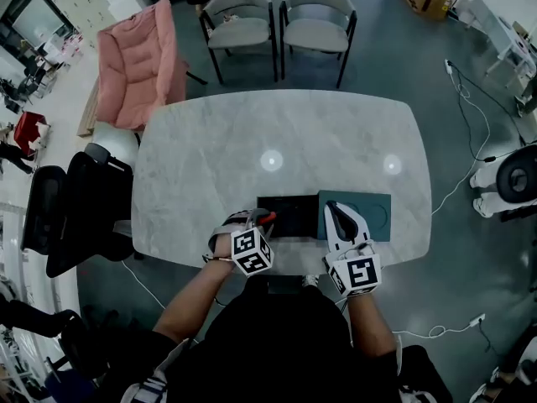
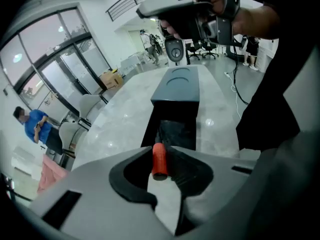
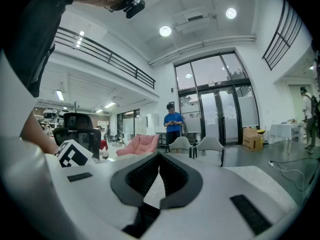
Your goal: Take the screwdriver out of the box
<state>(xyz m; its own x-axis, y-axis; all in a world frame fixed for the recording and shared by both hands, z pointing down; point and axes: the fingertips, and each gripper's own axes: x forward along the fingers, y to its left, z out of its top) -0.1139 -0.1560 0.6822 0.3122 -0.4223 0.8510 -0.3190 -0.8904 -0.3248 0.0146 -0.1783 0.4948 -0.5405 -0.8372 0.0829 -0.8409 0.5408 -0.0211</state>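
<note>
The black box [image 1: 289,214] lies open at the table's near edge, its teal lid [image 1: 369,212] flat to the right. My left gripper [image 1: 261,219] hangs over the box's left end, shut on the red handle of the screwdriver [image 1: 268,217]. In the left gripper view the handle [image 2: 160,160] stands gripped between the jaws of that gripper [image 2: 163,159], above the box's dark inside [image 2: 175,134]; the shaft is hidden. My right gripper [image 1: 333,209] rests over the lid's left edge. Seen in its own view, the right gripper [image 3: 159,159] has its jaws together with nothing in them.
The marble table [image 1: 252,141] stretches away beyond the box. Two grey chairs [image 1: 277,19] stand at its far side, a pink padded seat [image 1: 134,61] at far left and a black office chair [image 1: 71,212] at near left. A person in blue [image 3: 173,124] stands by the glass doors.
</note>
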